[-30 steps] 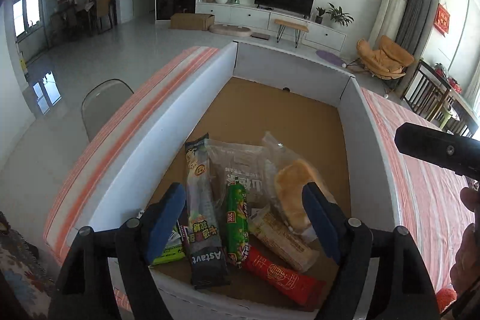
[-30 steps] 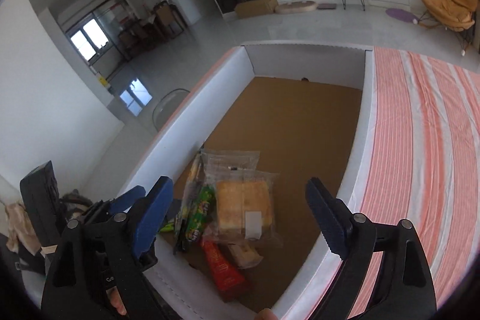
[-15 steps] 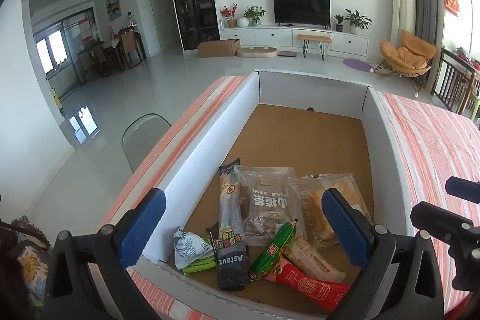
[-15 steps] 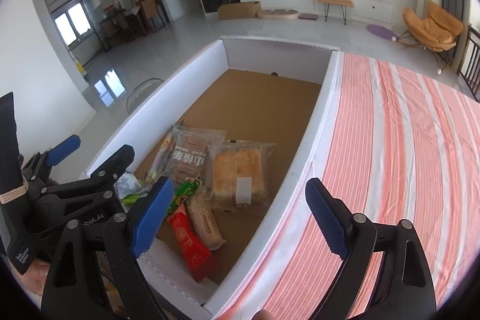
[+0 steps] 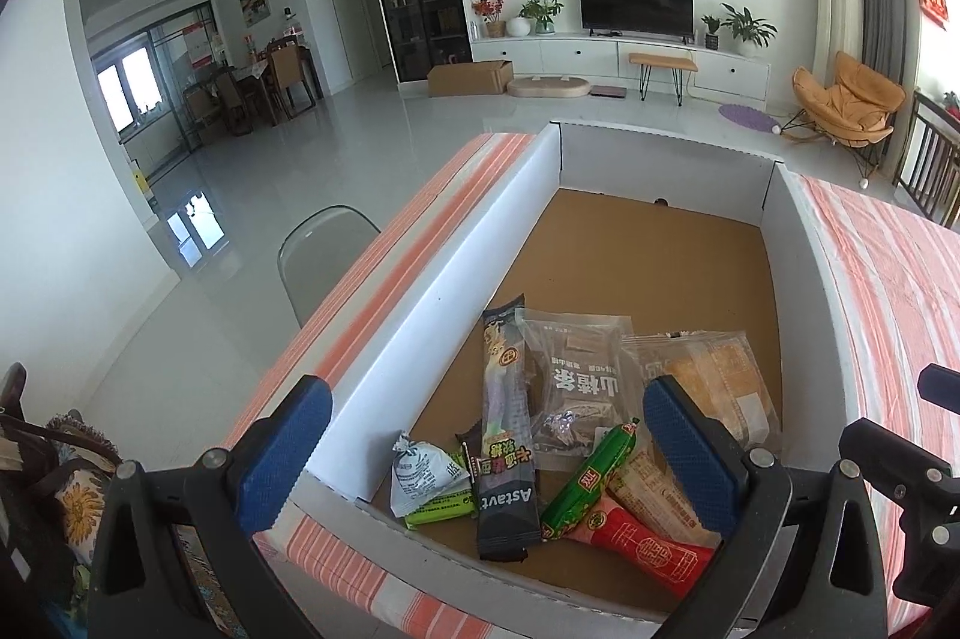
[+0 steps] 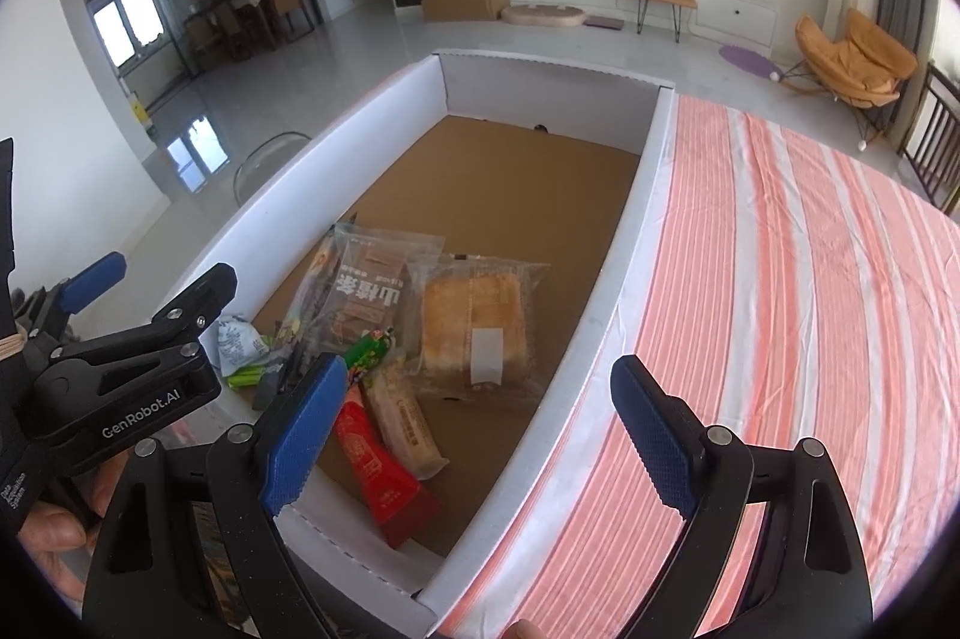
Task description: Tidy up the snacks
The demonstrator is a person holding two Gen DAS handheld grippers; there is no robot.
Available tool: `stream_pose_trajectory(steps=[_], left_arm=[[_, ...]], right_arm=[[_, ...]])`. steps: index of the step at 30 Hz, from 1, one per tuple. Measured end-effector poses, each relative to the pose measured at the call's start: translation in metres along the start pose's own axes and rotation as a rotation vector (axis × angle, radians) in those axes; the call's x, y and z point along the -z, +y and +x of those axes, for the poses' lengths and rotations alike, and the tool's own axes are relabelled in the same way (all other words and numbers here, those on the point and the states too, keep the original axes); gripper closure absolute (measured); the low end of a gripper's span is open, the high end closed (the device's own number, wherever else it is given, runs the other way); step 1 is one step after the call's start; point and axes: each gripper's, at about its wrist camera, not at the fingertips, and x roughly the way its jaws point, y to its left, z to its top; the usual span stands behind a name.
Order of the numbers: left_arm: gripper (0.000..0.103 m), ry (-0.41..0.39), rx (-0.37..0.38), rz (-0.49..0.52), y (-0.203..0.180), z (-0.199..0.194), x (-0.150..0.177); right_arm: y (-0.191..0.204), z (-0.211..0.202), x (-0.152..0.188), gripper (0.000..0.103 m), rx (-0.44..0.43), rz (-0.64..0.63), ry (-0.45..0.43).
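White-walled box [image 5: 456, 267] is showing a brown floor. Cloth [image 6: 798, 279] is running pink-and-white stripes. Sausage [image 5: 591, 477] is showing green, the packet [image 5: 642, 549] beside it red, the long wrapper [image 5: 507, 435] black. Gripper pads [image 6: 300, 423] are showing blue.

Bright daylight, sharp focus, strong fisheye warping, dark corners

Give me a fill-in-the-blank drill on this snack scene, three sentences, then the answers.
1. All the snack packets lie inside the white box, whose floor is plain ____ cardboard.
2. The green sausage lies partly on top of a ____ packet.
3. The left gripper and the right gripper both have their jaws ____, with nothing held.

Missing words: brown; red; open
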Motion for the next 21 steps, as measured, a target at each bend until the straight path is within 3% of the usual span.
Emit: stream_pose_trajectory(steps=[8, 21], left_arm=[[0.0, -0.005, -0.038, 0.03, 0.001, -0.004, -0.001], [0.0, 0.021, -0.031, 0.003, 0.013, -0.006, -0.002]], right_arm=[[0.007, -0.003, 0.002, 0.011, 0.01, -0.003, 0.0], [0.023, -0.015, -0.005, 0.011, 0.028, -0.025, -0.031]])
